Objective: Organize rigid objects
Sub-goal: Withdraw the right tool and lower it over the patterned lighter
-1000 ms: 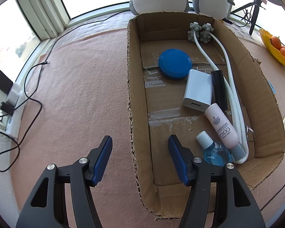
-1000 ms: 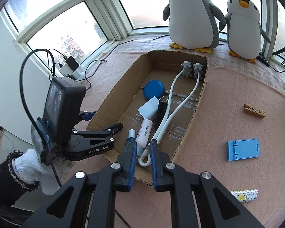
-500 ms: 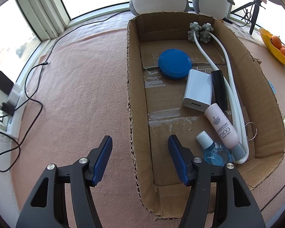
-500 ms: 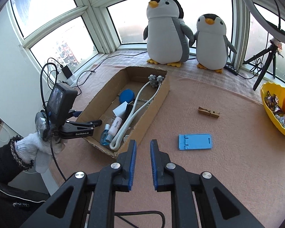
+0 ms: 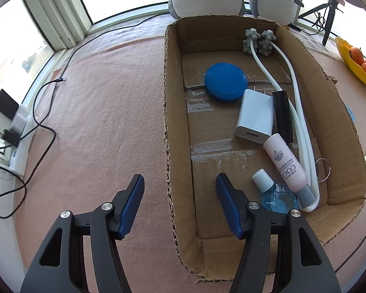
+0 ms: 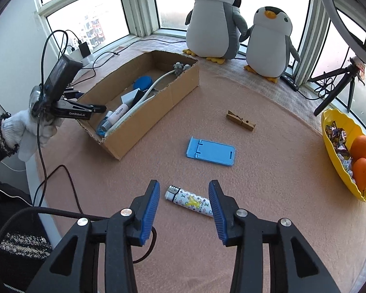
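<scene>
My left gripper (image 5: 179, 202) stands open with nothing in it. Its blue pads straddle the long outer wall of the cardboard box (image 5: 173, 122), one pad outside and one inside, and neither touches the cardboard. Inside the box lie a round blue lid (image 5: 225, 83), a white charger (image 5: 256, 116), a pink tube (image 5: 285, 162), a small blue bottle (image 5: 275, 195) and a white looped massager (image 5: 302, 127) along the far wall.

My right gripper (image 6: 184, 202) is well away from the box, on its other side, above the pink cloth. Its jaws have just been opening, and the patterned lighter (image 6: 189, 201) shows in the gap between them, lying flat and not gripped. The blue phone stand (image 6: 211, 151) lies between the lighter and the box, and the wooden clothespin (image 6: 240, 123) lies beyond the stand.
</scene>
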Tool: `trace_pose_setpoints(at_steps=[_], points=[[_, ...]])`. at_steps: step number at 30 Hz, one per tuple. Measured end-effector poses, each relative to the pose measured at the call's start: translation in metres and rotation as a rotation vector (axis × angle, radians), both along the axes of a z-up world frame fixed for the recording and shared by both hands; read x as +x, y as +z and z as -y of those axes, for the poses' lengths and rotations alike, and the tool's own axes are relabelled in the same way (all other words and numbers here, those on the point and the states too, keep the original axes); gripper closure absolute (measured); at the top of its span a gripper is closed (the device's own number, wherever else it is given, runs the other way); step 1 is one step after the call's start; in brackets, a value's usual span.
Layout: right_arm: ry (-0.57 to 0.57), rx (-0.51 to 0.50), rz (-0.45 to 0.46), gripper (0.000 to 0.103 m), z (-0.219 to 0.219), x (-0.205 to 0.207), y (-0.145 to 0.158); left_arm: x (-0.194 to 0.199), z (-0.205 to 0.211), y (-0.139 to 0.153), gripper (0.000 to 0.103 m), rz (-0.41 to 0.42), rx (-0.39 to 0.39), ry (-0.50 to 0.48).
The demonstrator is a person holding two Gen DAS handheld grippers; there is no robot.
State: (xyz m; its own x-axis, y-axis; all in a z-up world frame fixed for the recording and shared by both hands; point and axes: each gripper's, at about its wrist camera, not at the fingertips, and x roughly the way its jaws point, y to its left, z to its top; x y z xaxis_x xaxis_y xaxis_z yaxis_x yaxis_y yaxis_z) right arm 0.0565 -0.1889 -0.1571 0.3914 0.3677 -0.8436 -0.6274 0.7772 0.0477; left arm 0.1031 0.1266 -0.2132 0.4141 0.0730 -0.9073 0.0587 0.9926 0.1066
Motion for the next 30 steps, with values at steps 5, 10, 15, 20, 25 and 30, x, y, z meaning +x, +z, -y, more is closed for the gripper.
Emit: trace_pose_setpoints(at_steps=[5, 10, 15, 20, 25, 30], points=[[0.047, -0.086, -0.012, 0.065, 0.002, 0.004, -0.016, 0.0, -0.001, 0.0, 0.042, -0.003, -0.001, 0.005], [0.133, -0.184, -0.029, 0.065, -0.007, 0.004, -0.038, 0.0, 0.0, 0.0, 0.042, -0.006, 0.001, 0.011], [0.186, -0.246, -0.037, 0.065, -0.017, 0.009, -0.057, 0.0, -0.001, 0.0, 0.042, -0.011, -0.002, 0.016], [0.225, -0.285, -0.033, 0.065, -0.023, 0.014, -0.064, 0.001, -0.001, 0.0, 0.042, -0.015, -0.007, 0.023], [0.267, -0.322, -0.043, 0.065, -0.032, 0.013, -0.072, 0.001, -0.003, 0.0, 0.042, -0.02, -0.016, 0.029], [0.299, -0.372, -0.03, 0.065, -0.041, 0.012, -0.081, 0.001, -0.003, 0.0, 0.042, -0.021, -0.015, 0.029]])
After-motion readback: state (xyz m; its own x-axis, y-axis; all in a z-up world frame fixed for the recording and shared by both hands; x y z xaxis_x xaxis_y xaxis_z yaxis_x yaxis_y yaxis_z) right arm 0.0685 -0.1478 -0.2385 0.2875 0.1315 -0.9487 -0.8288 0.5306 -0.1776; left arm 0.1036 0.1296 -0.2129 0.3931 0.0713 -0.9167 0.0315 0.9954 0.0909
